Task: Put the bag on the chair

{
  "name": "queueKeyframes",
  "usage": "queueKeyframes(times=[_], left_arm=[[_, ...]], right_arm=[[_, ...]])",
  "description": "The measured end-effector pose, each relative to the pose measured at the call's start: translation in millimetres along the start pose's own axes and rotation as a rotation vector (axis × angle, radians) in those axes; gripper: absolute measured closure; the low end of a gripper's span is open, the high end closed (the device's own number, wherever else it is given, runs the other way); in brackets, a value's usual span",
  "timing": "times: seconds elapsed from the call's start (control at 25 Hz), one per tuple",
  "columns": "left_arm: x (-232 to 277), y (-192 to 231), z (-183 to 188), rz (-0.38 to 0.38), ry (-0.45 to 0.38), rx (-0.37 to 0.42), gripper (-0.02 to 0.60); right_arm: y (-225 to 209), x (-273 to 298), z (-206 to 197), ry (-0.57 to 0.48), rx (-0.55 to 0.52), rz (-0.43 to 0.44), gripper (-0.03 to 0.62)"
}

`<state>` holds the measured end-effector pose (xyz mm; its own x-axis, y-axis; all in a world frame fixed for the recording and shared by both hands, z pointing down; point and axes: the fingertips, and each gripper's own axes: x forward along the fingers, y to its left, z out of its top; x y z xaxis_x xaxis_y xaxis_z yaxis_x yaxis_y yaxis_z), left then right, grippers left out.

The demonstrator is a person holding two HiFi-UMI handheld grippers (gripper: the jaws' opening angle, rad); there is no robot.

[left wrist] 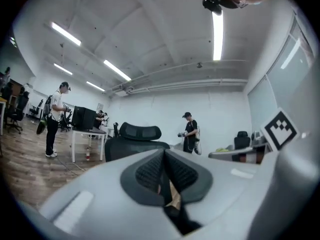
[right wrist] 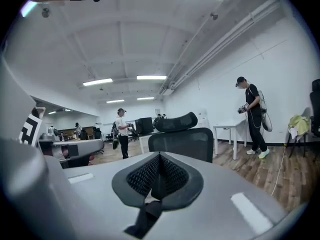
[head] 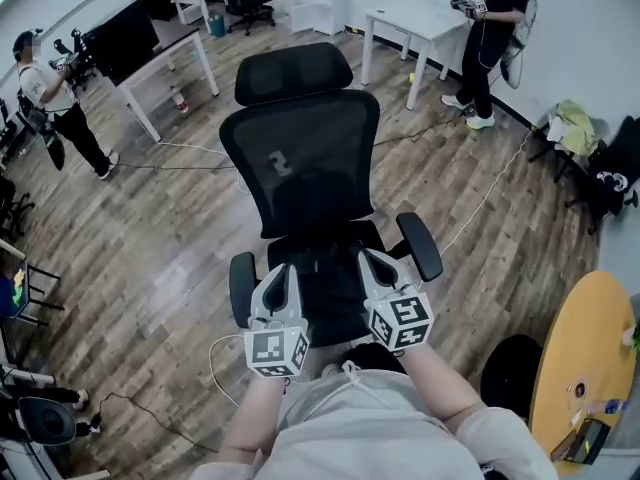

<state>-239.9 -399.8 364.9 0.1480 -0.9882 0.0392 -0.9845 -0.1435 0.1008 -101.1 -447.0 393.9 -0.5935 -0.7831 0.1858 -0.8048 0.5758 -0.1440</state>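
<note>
Now: left tool (head: 282,273), right tool (head: 372,260) level before chair (head: 300,158), each pinching black strap (right wrist: 144,216).

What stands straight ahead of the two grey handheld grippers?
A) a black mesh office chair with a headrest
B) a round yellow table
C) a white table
A: the head view shows the black mesh office chair just beyond the left gripper and the right gripper, and both gripper views face it.
</note>
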Motion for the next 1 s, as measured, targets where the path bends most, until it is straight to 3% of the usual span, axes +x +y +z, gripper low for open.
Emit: queueKeyframes(times=[0.16, 0.4, 1.0], left_arm=[[-7.1, -1.8, 42.4, -0.008, -0.056, 0.013, 0.575], [-23.9, -12.6, 82.7, 0.006, -0.11, 0.046, 0.575], [-44.1, -20.7, 86.4, 0.002, -0.098, 0.099, 0.575]], right_arm=[[9.4, -12.3, 45.5, -0.078, -0.039, 0.003, 0.595], [14.1, -35.5, 78.4, -0.145, -0.047, -0.006, 0.595], [38.8, -48.9, 78.1, -0.154, -0.095, 0.03, 0.595]])
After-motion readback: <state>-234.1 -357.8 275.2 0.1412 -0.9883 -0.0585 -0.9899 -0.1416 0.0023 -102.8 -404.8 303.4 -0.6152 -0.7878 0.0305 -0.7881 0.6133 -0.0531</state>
